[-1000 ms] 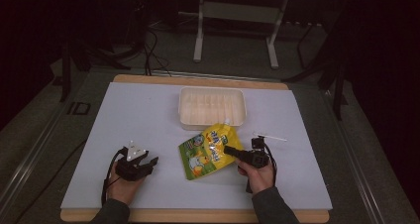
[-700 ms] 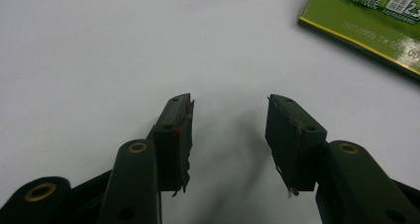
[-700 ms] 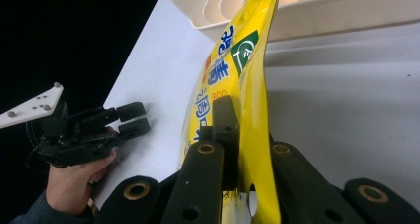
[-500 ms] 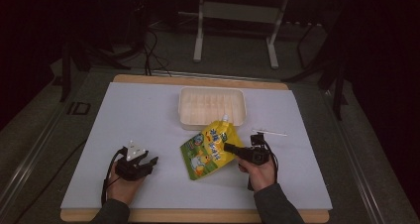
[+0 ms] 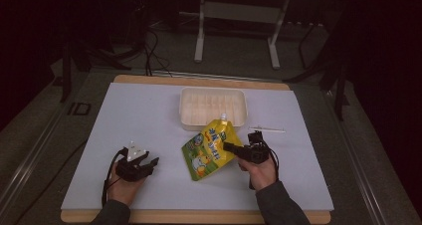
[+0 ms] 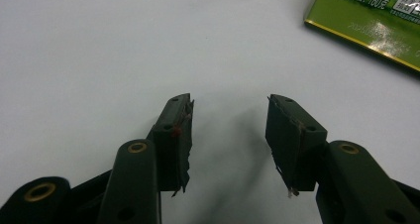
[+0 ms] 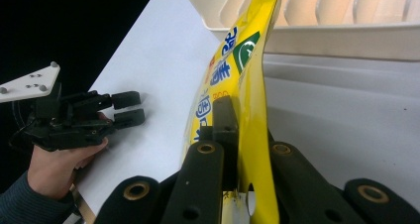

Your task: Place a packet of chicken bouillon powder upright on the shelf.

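Observation:
A yellow-green spouted drink pouch (image 5: 209, 153) hangs tilted over the white mat, its capped spout up by the near wall of the cream ribbed tray (image 5: 214, 91). My right gripper (image 5: 228, 146) is shut on the pouch's right edge. In the right gripper view the jaws (image 7: 242, 120) pinch the yellow pouch (image 7: 247, 60) edge-on, with the tray (image 7: 346, 35) just beyond. My left gripper (image 5: 152, 161) rests low at the front left, open, with nothing between its jaws (image 6: 229, 130). A corner of the pouch (image 6: 376, 16) lies ahead of it to the right.
A thin white stick (image 5: 267, 130) lies on the mat right of the tray. The mat covers a wooden tabletop (image 5: 199, 79). In the right gripper view, the left gripper (image 7: 130, 109) sits in a hand at the table's edge, dark floor beyond.
The right gripper has risen a little with the pouch, and the pouch's spout end has tipped up and moved toward the tray. The left gripper has stayed put.

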{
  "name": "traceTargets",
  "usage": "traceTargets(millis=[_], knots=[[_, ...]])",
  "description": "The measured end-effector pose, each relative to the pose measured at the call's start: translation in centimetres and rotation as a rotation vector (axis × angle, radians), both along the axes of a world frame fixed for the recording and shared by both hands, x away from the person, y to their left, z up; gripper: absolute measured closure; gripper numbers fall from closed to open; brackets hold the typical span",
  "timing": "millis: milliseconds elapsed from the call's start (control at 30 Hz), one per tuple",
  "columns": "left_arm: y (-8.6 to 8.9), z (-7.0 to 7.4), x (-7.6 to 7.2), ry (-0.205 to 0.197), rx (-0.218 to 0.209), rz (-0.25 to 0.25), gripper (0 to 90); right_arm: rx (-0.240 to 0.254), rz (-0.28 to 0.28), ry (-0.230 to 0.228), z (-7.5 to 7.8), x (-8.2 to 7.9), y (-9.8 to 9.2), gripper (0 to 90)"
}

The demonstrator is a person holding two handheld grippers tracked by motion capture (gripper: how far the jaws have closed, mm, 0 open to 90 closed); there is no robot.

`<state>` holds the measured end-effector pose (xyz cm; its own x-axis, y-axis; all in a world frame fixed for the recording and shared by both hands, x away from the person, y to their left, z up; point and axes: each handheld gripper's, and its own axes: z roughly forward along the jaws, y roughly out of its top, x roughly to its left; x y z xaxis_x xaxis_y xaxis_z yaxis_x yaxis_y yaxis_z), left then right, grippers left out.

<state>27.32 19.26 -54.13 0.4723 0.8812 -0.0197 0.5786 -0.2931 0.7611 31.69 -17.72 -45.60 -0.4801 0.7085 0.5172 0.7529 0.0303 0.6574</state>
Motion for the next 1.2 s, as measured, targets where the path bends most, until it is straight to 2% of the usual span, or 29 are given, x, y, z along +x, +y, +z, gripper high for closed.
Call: traceTargets(millis=[200, 300, 667, 1200], knots=[[0.0, 0.0, 0.0, 0.0, 0.0, 0.001, 52.9, -0.011, 0.014, -0.012, 0.5, 0.0, 0.4, 90.0], [0.0, 0.0, 0.0, -0.001, -0.002, 0.001, 52.9, -0.001, 0.022, -0.006, 0.8, 0.0, 0.6, 90.0], [0.1, 0.0, 0.0, -0.001, -0.002, 0.001, 52.9, -0.01, 0.039, -0.036, 2.0, 0.1, 1.1, 90.0], [0.0, 0.0, 0.0, 0.0, -0.002, 0.002, 52.7, -0.07, 0.042, -0.09, 3.4, -0.2, 0.5, 90.0]])
